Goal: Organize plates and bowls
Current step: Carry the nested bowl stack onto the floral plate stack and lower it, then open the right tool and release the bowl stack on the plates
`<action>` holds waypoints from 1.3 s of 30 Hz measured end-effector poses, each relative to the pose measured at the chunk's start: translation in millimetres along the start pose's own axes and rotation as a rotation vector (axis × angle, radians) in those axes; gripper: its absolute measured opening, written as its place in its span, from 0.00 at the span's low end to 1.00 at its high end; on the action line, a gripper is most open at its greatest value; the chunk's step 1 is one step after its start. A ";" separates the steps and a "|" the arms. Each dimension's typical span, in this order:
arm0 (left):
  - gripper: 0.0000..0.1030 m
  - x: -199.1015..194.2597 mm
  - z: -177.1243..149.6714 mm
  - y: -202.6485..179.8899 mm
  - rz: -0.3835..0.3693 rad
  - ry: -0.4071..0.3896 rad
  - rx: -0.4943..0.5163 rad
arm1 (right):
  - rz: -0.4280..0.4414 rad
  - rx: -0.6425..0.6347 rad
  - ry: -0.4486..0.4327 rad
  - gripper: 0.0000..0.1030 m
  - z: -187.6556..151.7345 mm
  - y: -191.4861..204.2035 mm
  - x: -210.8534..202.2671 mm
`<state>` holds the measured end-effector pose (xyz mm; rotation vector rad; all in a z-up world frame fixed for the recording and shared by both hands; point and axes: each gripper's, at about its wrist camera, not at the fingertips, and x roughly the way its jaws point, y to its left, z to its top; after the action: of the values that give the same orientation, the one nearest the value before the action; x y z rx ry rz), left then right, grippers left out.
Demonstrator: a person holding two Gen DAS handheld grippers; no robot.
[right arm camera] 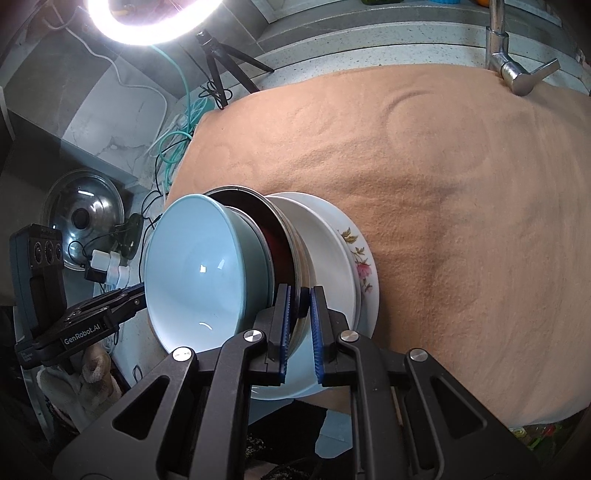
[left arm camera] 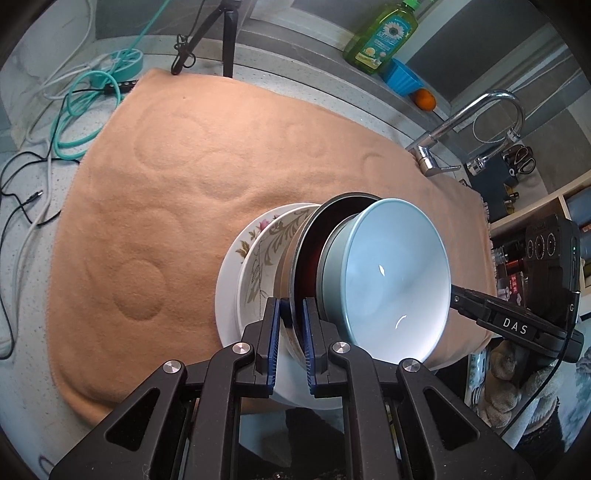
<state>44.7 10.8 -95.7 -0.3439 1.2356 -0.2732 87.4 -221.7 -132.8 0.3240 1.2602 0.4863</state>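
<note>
**A:** Plates and bowls, where are they?

**B:** All in one stack, low in the middle of both views, over the near edge of the cloth [left arm camera: 155,177]. Outermost is the flowered plate [left arm camera: 255,236], then a white plate [right arm camera: 332,240], then a dark bowl [left arm camera: 308,254] with a metal rim, and nested in that the blue bowl [left arm camera: 388,269]. The stack looks tipped on edge to my cameras.

**A:** What are your tongs doing?

**B:** My left tongs [left arm camera: 291,317] are nearly closed, pinching the rim of the dark bowl at the bottom centre of the left view. My right tongs [right arm camera: 300,314] do the same on the far side of that rim, bottom centre of the right view. Each shows up in the other's camera: right one at the lower right of the left view, left one at the lower left of the right view.

**A:** Is the stack sitting on the cloth?

**B:** I can't tell; the bottom edge is hidden behind my tongs.

**A:** Anything else around?

**B:** A tap [left arm camera: 476,122] at the upper right of the left view, a green bottle [left arm camera: 380,37] above it, cables [left arm camera: 77,110] at the upper left, and a ring light [right arm camera: 151,22] at the top left of the right view.
</note>
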 end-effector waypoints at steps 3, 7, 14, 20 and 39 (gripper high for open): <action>0.10 0.1 -1.2 -1.3 0.004 -0.001 0.004 | -0.004 -0.005 -0.002 0.10 0.3 0.1 0.0; 0.10 0.1 -2.3 -1.7 0.004 -0.001 0.008 | -0.012 -0.015 -0.008 0.10 -1.2 2.1 -1.4; 0.10 0.1 -2.9 -2.9 0.009 -0.002 0.019 | -0.014 -0.019 -0.011 0.10 -2.9 2.1 -2.9; 0.10 -7.2 -2.3 -5.1 0.018 -0.028 0.034 | -0.028 -0.035 -0.015 0.11 -4.9 4.8 -3.9; 0.11 -20.6 -5.3 2.1 0.024 -0.064 0.026 | -0.059 -0.071 -0.091 0.21 -8.9 9.7 -27.3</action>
<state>33.3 20.2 -80.2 -0.3134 1.1717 -0.2557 71.1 -227.8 -108.1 0.2458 1.1581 0.4599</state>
